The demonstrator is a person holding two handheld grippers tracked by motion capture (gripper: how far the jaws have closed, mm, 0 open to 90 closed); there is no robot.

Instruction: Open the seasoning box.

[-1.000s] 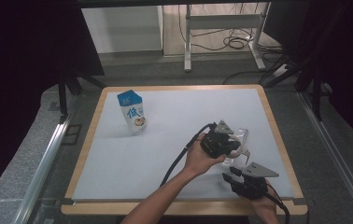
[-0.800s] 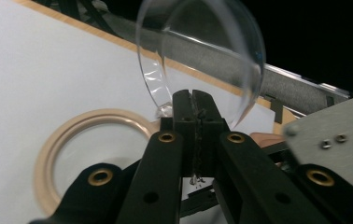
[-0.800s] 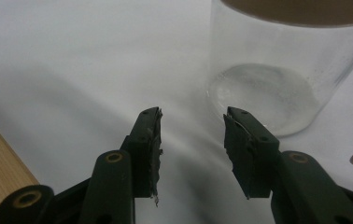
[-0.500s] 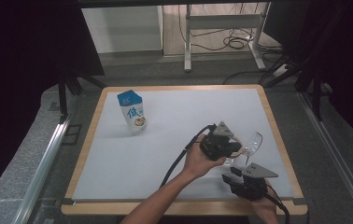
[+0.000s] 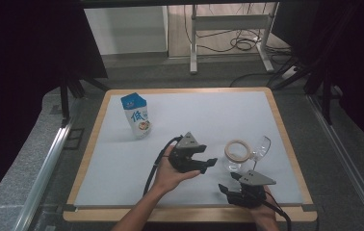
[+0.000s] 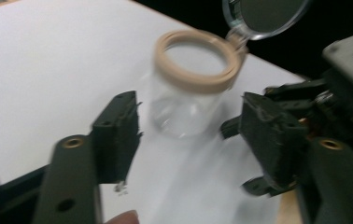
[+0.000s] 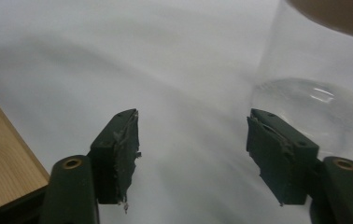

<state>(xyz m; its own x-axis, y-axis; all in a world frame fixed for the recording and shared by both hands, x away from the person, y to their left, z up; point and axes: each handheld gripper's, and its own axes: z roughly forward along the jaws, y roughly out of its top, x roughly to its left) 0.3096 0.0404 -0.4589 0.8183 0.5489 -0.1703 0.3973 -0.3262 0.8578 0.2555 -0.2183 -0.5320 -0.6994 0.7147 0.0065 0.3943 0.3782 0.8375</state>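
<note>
Near the far left corner of the tabletop (image 5: 122, 159) we see a blue and white pouch (image 5: 136, 115) standing upright, well apart from our work. Toward the right, our left gripper (image 5: 204, 164) has its jaws wide open and holds nothing; in the left gripper view they point at the glass jar (image 6: 188, 98) with a free gap on both sides. The jar stands upright near the right edge of the tabletop, with a beige ring (image 5: 238, 150) at its mouth and a clear lid (image 5: 262, 144) swung open on the far right side.

Our right gripper (image 5: 230, 182) waits near the front right corner, jaws also wide open and empty, the jar just beyond its right jaw.

We judge that the step is to take the jar. To do it well, we should bring the left jaws around the body under the ring, level and centred, and close softly, because the glass is smooth and may slide or tip. The open lid must stay free of the jaws.

The tabletop is a pale sheet in a wooden frame. Around it the room is dark, with a metal stand and cables on the floor behind.
</note>
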